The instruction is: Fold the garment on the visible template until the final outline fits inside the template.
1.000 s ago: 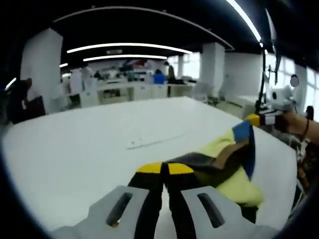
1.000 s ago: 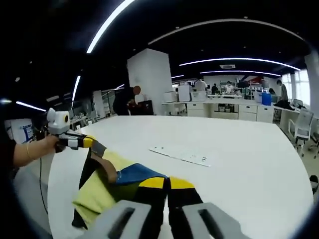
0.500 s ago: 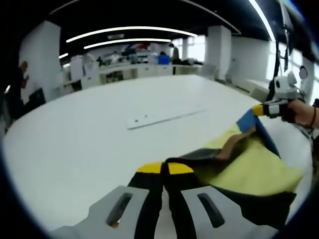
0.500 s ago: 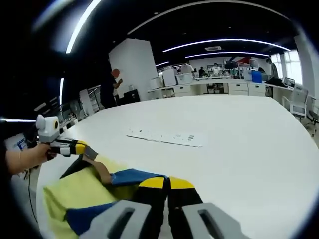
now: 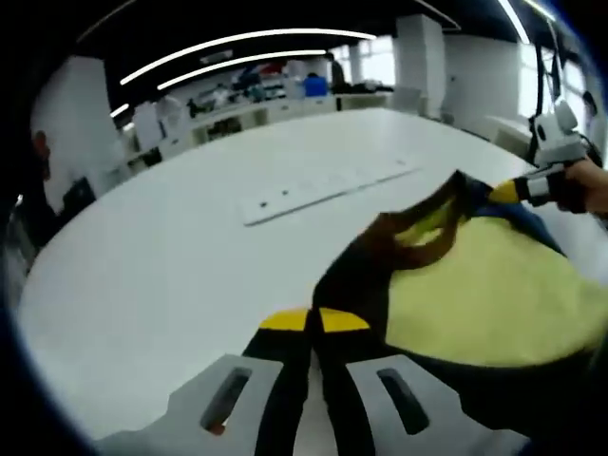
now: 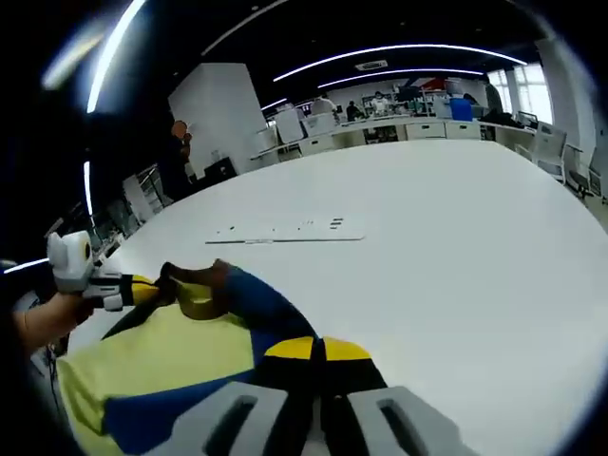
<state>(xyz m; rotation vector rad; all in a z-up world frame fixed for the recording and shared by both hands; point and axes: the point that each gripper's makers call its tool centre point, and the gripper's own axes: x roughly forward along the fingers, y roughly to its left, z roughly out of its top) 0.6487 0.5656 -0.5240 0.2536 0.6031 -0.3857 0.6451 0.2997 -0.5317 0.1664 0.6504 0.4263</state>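
The garment [image 5: 475, 285] is yellow with black, blue and brown trim and hangs stretched between both grippers above the white table [image 5: 171, 256]. My left gripper [image 5: 313, 321] is shut on its black edge. The right gripper [image 5: 496, 193], held by a hand [image 5: 587, 186], pinches the far corner by the brown collar. In the right gripper view, my right gripper [image 6: 317, 350] is shut on the blue and black edge of the garment [image 6: 161, 356]. There the left gripper [image 6: 142, 287] grips the collar end at the left.
A long white strip with small marks [image 5: 328, 183] lies flat on the table beyond the garment, also seen as the strip [image 6: 285, 231]. Desks, chairs and people stand far behind the table [image 6: 456, 247]. The table edge curves close at the left gripper's side.
Both views have tipped down toward the table. The garment has opened out between the grippers, its yellow panel spreading wider and its collar now stretched taut.
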